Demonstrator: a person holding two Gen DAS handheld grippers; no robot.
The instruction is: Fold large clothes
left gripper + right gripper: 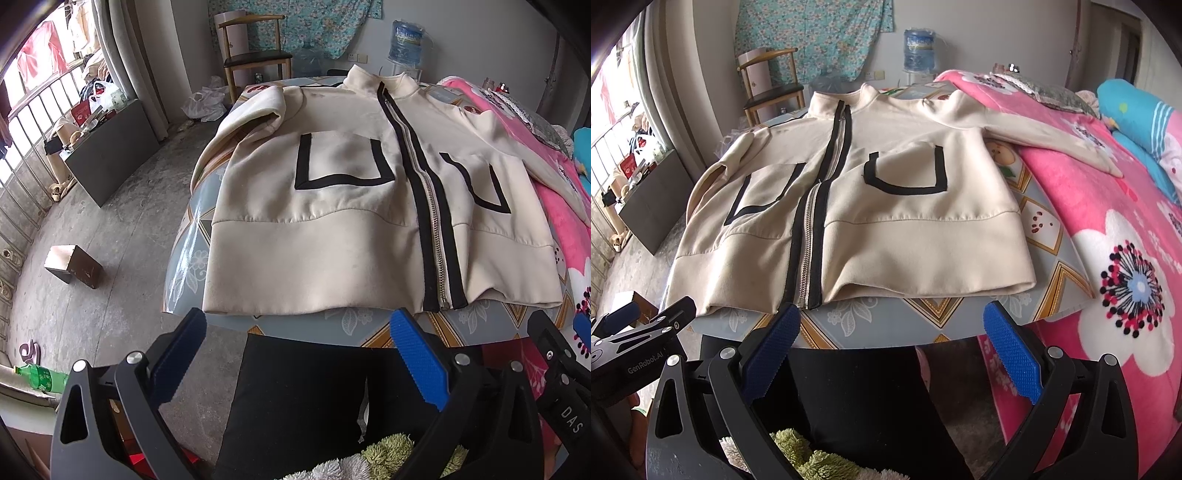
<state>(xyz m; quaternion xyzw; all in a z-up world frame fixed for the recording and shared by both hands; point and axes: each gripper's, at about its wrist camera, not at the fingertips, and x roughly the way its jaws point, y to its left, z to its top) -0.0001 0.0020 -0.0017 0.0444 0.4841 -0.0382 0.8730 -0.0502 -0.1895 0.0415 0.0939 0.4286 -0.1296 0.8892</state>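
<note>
Cream zip-front jacket with black trim (332, 206): flat, centre frame on patterned worktop (192, 258), unfolded. Left gripper (299, 354), right gripper (890, 347): fingers spread, empty. Folding judged unstarted.

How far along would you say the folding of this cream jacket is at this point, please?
Done: the jacket lies face up, zipped and flat on the table; its left sleeve looks tucked in. In hand: nothing; the left claw and right claw hover open short of the hem. Left: the right sleeve still trails across the pink blanket, and the body remains unfolded.
</note>
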